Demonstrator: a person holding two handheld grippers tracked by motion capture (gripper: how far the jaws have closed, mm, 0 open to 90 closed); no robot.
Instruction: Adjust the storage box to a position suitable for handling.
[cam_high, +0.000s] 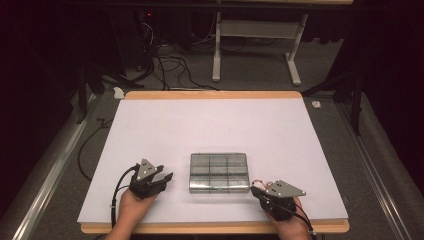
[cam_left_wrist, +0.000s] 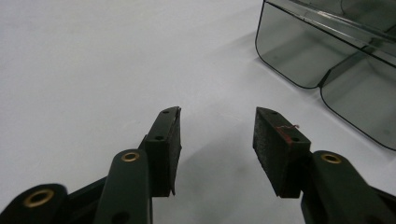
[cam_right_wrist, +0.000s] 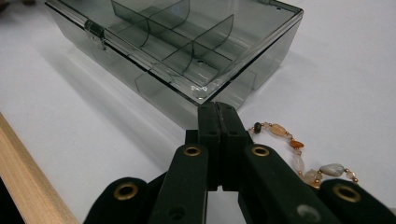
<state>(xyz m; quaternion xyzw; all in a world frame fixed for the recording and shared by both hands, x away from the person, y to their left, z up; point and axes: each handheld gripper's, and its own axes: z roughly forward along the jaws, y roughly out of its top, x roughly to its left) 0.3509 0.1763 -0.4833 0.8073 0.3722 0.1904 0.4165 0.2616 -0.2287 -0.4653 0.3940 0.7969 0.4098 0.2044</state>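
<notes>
A smoky clear plastic box with inner dividers lies near the table's front, its lid down and a small latch on its front. My left gripper rests to its left, open and empty. In the left gripper view the box is ahead and to the right of that gripper. My right gripper sits by the box's front right corner, shut, with the pads pressed together. A beaded bracelet of orange and pale stones lies on the table against the right jaw's side. I see nothing between the pads.
The white board covers a wooden tabletop whose front edge is close behind my right gripper. Beyond the table stand a white frame and loose cables on the grey floor.
</notes>
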